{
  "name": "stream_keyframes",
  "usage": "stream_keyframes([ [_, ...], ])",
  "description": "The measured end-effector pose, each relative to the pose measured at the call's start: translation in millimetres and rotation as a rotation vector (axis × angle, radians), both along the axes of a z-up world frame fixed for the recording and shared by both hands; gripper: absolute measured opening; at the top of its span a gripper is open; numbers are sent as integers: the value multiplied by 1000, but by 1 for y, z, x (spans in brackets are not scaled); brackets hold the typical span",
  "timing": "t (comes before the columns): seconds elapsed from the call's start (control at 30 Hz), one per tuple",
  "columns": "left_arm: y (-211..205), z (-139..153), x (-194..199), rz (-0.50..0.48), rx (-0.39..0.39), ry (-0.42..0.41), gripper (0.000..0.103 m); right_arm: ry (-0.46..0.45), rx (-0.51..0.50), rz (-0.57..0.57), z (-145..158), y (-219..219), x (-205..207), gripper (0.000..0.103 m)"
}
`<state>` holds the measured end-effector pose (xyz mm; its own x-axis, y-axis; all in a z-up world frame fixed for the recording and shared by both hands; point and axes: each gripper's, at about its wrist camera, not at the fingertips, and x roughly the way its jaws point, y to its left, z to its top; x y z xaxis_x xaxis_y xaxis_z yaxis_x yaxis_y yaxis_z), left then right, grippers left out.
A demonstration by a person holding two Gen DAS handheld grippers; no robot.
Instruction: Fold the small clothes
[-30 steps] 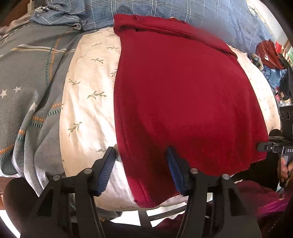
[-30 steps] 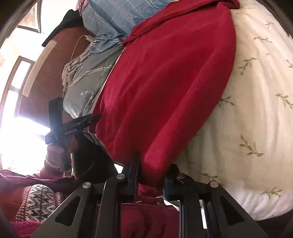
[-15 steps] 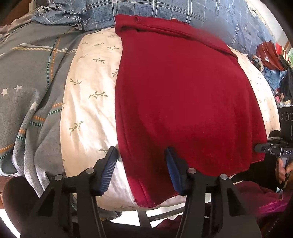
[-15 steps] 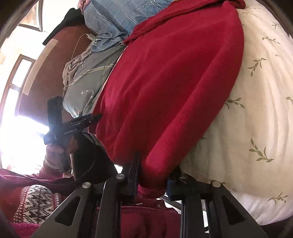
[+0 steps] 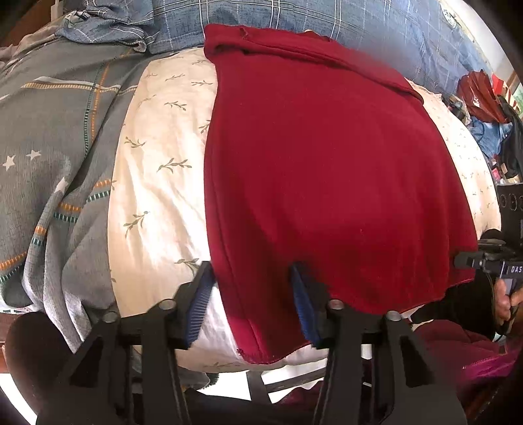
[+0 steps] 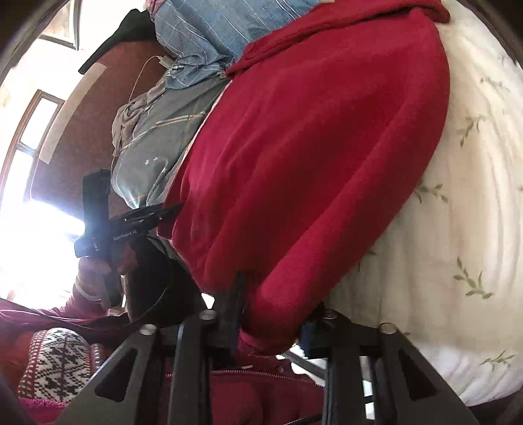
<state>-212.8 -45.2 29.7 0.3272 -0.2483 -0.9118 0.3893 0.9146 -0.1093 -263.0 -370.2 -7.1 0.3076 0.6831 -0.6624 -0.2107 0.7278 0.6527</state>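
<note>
Red knit fills most of both views: the red garment [image 5: 327, 170] lies spread flat on the cream leaf-print sheet [image 5: 157, 183] of the bed, its near hem hanging over the mattress edge towards me. Its far end is folded or bunched against the blue checked bedding [image 5: 327, 19], and I cannot make out a collar or sleeves there. A grey star-print blanket [image 5: 49, 137] covers the bed's left side.

My left gripper [image 5: 251, 304] points steeply down at the near left corner of the garment. Its jaws have just been closing, with the corner's hem between them; the left blue pad still stands off the cloth on the sheet side, so they are apart and not yet pinching. How far the right pad presses into the fabric is hard to judge, since the cloth drapes over it.

My right gripper [image 6: 271, 314] tilts down less steeply at the opposite near corner, and its jaws are clamped on a thick roll of the red garment; the pads themselves are mostly buried in the fabric. From that view my left hand [image 6: 94, 271] shows at the far corner, partly washed out by window glare.
</note>
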Motion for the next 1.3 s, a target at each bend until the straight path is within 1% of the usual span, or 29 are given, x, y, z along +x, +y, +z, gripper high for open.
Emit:
stream_keyframes([
  [0.03,0,3,1,-7,-21,5,16,-20,12,-4,4,-1,0,18],
  [0.07,0,5,3,-15,-54,23,7,-42,28,-6,9,-2,0,17],
  [0.2,0,13,14,-26,-98,28,6,-114,72,-14,28,-6,6,15],
  [0.27,3,18,24,-12,-151,41,6,-137,98,-34,37,-13,11,15],
  [0.3,3,22,28,-4,-168,35,6,-149,106,-43,42,-16,14,15],
  [0.5,4,58,58,28,-257,-77,5,-273,102,-99,80,-31,36,14],
  [0.57,-2,67,72,33,-275,-120,5,-312,109,-130,90,-39,47,14],
  [0.67,-9,75,96,46,-295,-158,5,-358,106,-193,101,-51,69,14],
  [0.73,-17,82,115,56,-309,-185,5,-374,109,-232,105,-58,85,14],
  [0.8,-24,90,134,65,-317,-215,5,-386,76,-268,107,-65,103,14],
  [0.93,-42,100,175,84,-306,-271,5,-369,49,-335,104,-85,145,14],
  [1.0,-52,99,198,94,-300,-273,5,-359,60,-360,102,-94,163,14],
  [1.07,-62,93,218,106,-287,-273,5,-360,50,-375,101,-98,177,14],
  [1.17,-70,86,239,125,-272,-272,5,-372,46,-395,102,-105,199,14],
  [1.3,-75,79,268,174,-270,-260,5,-355,44,-425,95,-120,233,14],
])
